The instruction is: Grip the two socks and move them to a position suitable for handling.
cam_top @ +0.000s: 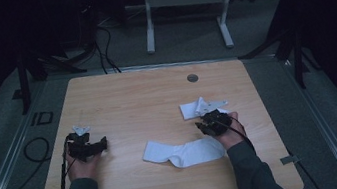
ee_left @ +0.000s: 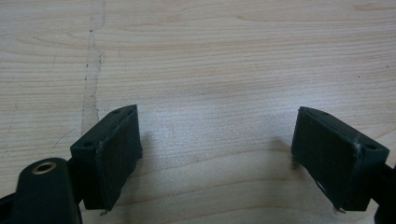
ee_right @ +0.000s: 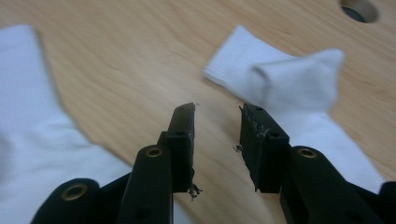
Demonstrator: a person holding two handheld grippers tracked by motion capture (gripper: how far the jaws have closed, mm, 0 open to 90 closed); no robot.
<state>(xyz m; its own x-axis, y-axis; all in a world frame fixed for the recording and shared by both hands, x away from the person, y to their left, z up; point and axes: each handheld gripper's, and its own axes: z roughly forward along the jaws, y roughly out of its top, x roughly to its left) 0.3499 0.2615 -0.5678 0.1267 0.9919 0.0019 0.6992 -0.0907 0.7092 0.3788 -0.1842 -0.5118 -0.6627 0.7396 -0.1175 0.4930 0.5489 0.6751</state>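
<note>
High view, two white socks (cam_top: 185, 152) on table (cam_top: 132, 105), left hand-held gripper (ee_left: 217, 140) wide apart, right hand-held gripper (ee_right: 217, 135) slightly apart, both empty

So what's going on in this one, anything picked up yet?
Nothing is held yet. A person sits at a wooden table with a gripper in each hand. Two white socks lie on it: a flat sock near the middle and a crumpled sock farther back on the right. The right gripper hovers between them, jaws a little apart with nothing between them. The left gripper rests over bare wood on the left, jaws wide open.
</note>
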